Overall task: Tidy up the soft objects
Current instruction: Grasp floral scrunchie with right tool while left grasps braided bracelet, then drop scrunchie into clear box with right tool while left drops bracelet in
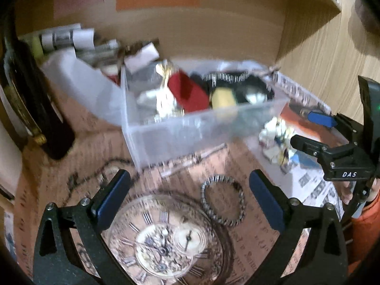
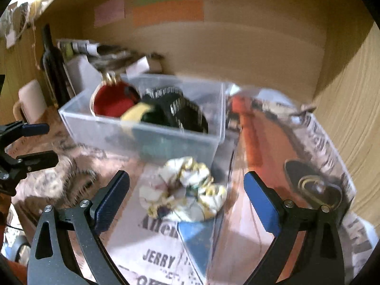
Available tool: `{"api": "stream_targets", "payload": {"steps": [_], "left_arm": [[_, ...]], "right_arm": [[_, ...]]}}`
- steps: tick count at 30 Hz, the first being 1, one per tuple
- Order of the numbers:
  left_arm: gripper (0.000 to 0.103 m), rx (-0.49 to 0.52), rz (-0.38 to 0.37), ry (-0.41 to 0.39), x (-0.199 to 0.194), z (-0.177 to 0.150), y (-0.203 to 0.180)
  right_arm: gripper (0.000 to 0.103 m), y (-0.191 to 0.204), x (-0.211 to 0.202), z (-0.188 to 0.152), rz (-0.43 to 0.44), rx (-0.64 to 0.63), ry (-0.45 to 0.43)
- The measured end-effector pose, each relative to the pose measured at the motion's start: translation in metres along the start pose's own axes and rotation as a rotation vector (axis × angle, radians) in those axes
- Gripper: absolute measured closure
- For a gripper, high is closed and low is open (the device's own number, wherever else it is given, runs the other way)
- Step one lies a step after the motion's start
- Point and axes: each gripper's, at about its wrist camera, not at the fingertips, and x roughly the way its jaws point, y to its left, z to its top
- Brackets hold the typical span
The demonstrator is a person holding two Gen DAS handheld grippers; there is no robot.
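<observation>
The left gripper's (image 1: 190, 194) fingers (image 1: 114, 194) stood released over one beaded bracelet (image 1: 223, 200) on the printed worktop (image 1: 71, 142). The right gripper (image 2: 186, 196) stood released too, one white-and-gold scrunchie (image 2: 185, 192) between its fingers. At twelve o'clock sat one clear bin (image 2: 142, 130) of soft items. Only the left view showed the bracelet sharply.

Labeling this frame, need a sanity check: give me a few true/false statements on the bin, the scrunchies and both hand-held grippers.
1. The clear plastic bin holds soft items. True.
2. The left hand-held gripper is clamped on the beaded band. False: jaws wide open, the band lies between them on the printed paper.
3. The white-and-gold scrunchie lies outside the bin. True.
4. The right hand-held gripper is shut. False: open, scrunchie between the fingers, ungripped.
5. The bin is empty. False: red and black items inside.
</observation>
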Motion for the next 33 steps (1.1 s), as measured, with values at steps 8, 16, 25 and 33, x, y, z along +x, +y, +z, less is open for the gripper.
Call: {"api": "stream_targets", "payload": {"steps": [8, 16, 25, 33], "left_arm": [[0.002, 0.034, -0.024, 0.069, 0.018, -0.017, -0.018], [0.016, 0.062, -0.047, 0.101, 0.034, -0.023, -0.031], [0.063, 0.063, -0.047, 0.079, 0.030, -0.022, -0.030], [0.077, 0.032, -0.049, 0.028, 0.006, -0.018, -0.015]], "right_arm": [[0.007, 0.005, 0.023, -0.014, 0.026, -0.033, 0.103], [0.023, 0.002, 0.039, -0.019, 0.076, -0.009, 0.178], [0.083, 0.011, 0.031, -0.022, 0.072, -0.026, 0.156], [0.088, 0.028, 0.004, -0.020, 0.091, -0.063, 0.073]]}}
